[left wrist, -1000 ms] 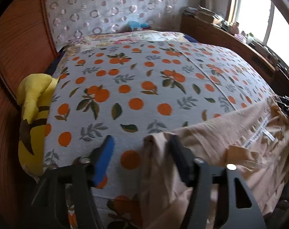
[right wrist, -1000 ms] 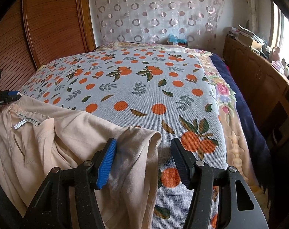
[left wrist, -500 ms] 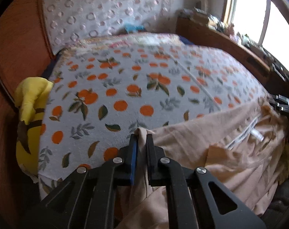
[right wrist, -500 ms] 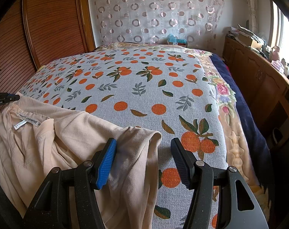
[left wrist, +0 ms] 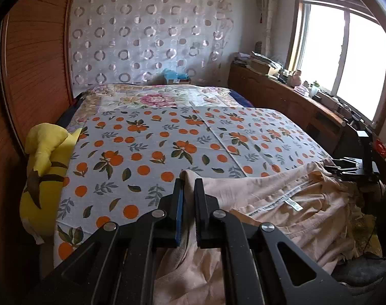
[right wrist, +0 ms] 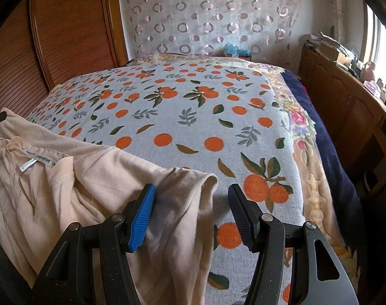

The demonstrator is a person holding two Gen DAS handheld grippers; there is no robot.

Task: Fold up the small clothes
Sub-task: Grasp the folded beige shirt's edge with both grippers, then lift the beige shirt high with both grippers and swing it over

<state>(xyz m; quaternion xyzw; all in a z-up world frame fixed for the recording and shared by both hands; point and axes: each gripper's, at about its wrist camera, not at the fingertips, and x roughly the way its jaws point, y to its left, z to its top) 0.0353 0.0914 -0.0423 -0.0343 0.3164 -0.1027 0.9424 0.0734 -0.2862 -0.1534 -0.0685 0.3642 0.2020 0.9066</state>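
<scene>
While the garment (left wrist: 282, 203) is lying crumpled along the near edge of the bed (left wrist: 167, 137), draping off the front, the left gripper (left wrist: 188, 185) is clamping one corner of it: jaws nearly together, peach cloth pinched between the pads and poking out past the tips. Rest of the cloth is trailing from that corner toward the right gripper (left wrist: 350, 167), which is showing at the bed's near right corner in the left view. Waistband label (left wrist: 292, 204) is facing up, sitting on the cloth between the two grippers.

Right gripper (right wrist: 191, 195) is standing with jaws apart, nothing pinched. Garment's other corner (right wrist: 193, 188) is lying in the gap, close to the blue pad (right wrist: 142, 216), well clear of the black pad (right wrist: 240, 213). Can't tell if the blue pad is touching cloth. Cloth below that corner is hanging down off the bed's front edge.

Yellow plush (left wrist: 44, 178) is sitting against the bed's left side, apart from the garment. Wooden cabinet (right wrist: 345, 106) is running along the bed's right side, clutter on top.
</scene>
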